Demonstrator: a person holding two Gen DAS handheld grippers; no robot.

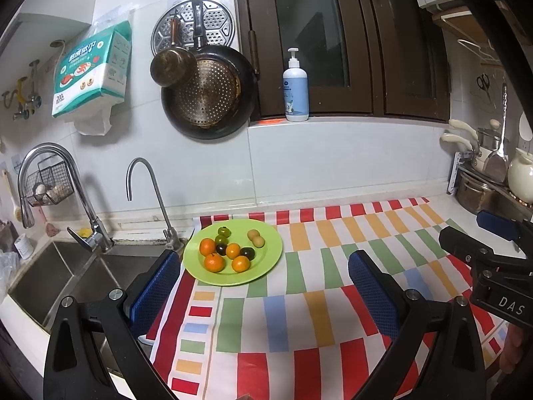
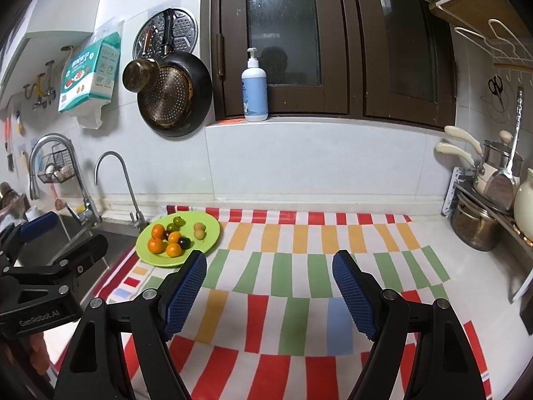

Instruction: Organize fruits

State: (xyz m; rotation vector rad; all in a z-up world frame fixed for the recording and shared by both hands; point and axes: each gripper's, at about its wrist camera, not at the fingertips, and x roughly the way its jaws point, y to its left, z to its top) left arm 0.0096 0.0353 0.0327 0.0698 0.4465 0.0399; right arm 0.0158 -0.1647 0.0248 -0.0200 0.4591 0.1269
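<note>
Left wrist view: plate (image 1: 266, 268) carries four oranges (image 1: 214, 262), four dark-green fruits (image 1: 224, 231), two tan fruits (image 1: 254, 234); left gripper (image 1: 265, 291) and right gripper (image 2: 269, 295) spread wide, empty.

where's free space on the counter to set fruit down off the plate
Bare striped cloth runs from right of the plate to the pots at the far right. Crowded: plate's left, against sink and faucets.

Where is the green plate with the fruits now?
The green plate lies at the left end of the striped cloth, beside the sink, ahead-left of both open grippers.
</note>
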